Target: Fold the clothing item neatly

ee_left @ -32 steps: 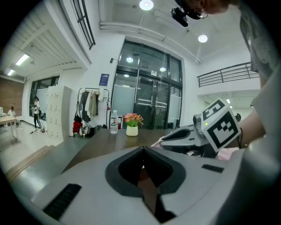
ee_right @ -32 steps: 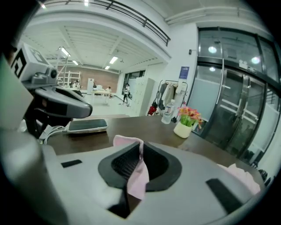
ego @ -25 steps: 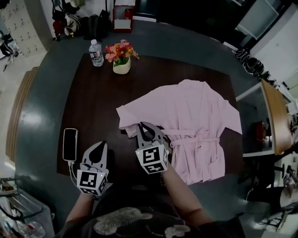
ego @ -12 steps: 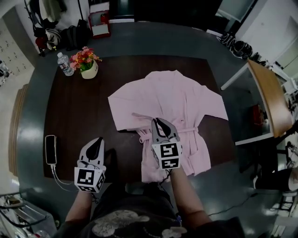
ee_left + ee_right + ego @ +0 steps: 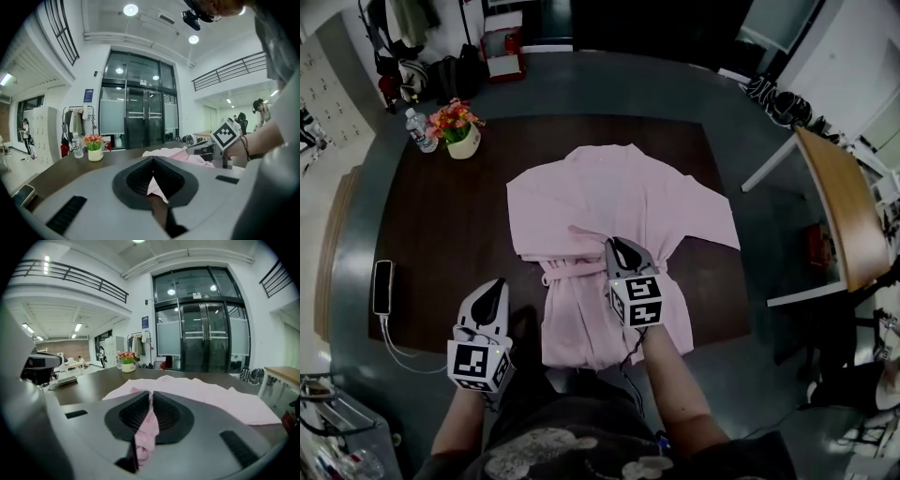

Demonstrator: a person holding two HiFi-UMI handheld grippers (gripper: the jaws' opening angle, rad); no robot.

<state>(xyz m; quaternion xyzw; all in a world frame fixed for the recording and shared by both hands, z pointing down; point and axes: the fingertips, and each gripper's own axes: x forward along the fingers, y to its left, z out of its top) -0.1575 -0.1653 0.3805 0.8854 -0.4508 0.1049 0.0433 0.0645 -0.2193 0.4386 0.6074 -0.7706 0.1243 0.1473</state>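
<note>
A: Lying spread out on the dark brown wooden table point(image 5: 441, 234)?
B: Yes, the soft pink cloth robe point(image 5: 619, 187). Pinching its fold with the right gripper point(image 5: 619, 244). Holding the left gripper point(image 5: 497, 283) shut beside it, empty.

Dark wooden tabletop point(image 5: 441, 225) bare at 9 o'clock of pink fabric robe point(image 5: 619, 202). Obstacles: white flowerpot point(image 5: 462, 142), clear plastic bottle point(image 5: 416, 131) at 10; black phone point(image 5: 382, 287) at 8.

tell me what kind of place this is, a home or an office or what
Most likely an office or lab lobby, not a home: tall glass double doors, an upper-floor railing overhead, and a long dark table standing in an open hall.
</note>
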